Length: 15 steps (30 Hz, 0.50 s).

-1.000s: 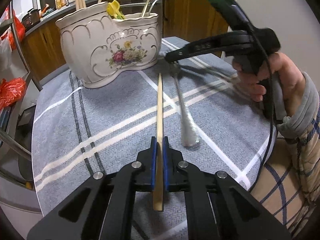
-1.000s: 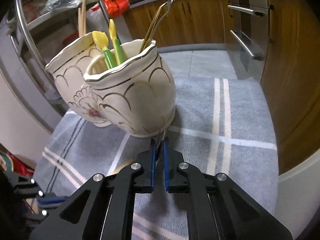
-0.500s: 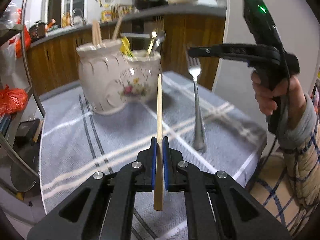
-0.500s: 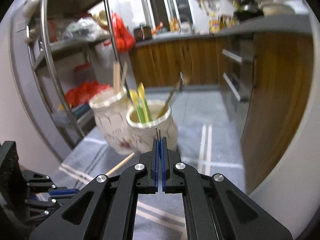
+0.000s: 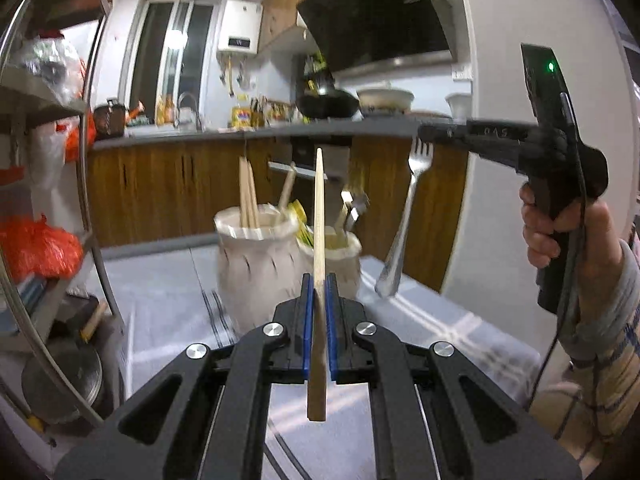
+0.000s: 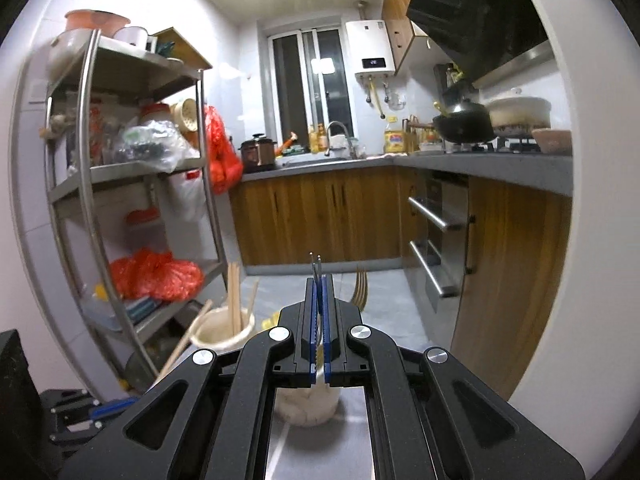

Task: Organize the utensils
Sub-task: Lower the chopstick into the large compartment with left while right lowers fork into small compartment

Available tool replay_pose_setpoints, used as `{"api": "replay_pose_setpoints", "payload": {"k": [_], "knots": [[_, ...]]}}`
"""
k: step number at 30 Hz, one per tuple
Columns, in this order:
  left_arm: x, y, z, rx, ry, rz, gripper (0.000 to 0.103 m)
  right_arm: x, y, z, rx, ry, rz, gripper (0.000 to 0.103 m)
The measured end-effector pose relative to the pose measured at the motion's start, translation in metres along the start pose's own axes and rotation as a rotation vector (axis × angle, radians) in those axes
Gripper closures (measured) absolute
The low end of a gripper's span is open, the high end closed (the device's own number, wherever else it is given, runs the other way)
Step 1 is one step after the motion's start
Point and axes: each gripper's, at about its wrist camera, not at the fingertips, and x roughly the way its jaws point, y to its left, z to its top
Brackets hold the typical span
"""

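Observation:
My left gripper (image 5: pixel 319 284) is shut on a wooden chopstick (image 5: pixel 318 216) that points up in front of the white ceramic utensil holder (image 5: pixel 256 268). The holder stands on the grey striped cloth and holds chopsticks, yellow-green utensils and metal cutlery. My right gripper (image 5: pixel 424 136) is shut on a silver fork (image 5: pixel 404 224) by its tines; the handle hangs down to the right of the holder. In the right wrist view the gripper (image 6: pixel 318 284) shows the fork tines (image 6: pixel 316 264) between its pads, above the holder (image 6: pixel 224 330).
A metal shelf rack (image 5: pixel 52 184) with red bags stands left of the table. Wooden cabinets (image 6: pixel 320 220) and a counter with a sink lie behind. The table edge (image 5: pixel 500 344) runs at the right, near the person's arm.
Both grippers have risen from the cloth. The chopstick came up off the table and tilted upright. The fork was lifted and now hangs in the air beside the holder.

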Motion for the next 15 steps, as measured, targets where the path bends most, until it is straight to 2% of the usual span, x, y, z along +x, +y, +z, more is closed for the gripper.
{"api": "replay_pose_setpoints", "payload": {"k": [9,12,15], "knots": [[0.053,0.048,0.067,-0.134,-0.18,-0.005,0.097,0.027,0.009,0.027,-0.047,-0.06,-0.114,0.1],[0.079,0.066,0.075,-0.207,-0.204,-0.005,0.097,0.036,0.013,0.032,-0.082,-0.08,-0.157,0.1],[0.102,0.08,0.074,-0.271,-0.194,-0.009,0.097,0.046,0.012,0.03,-0.09,-0.086,-0.175,0.1]]}}
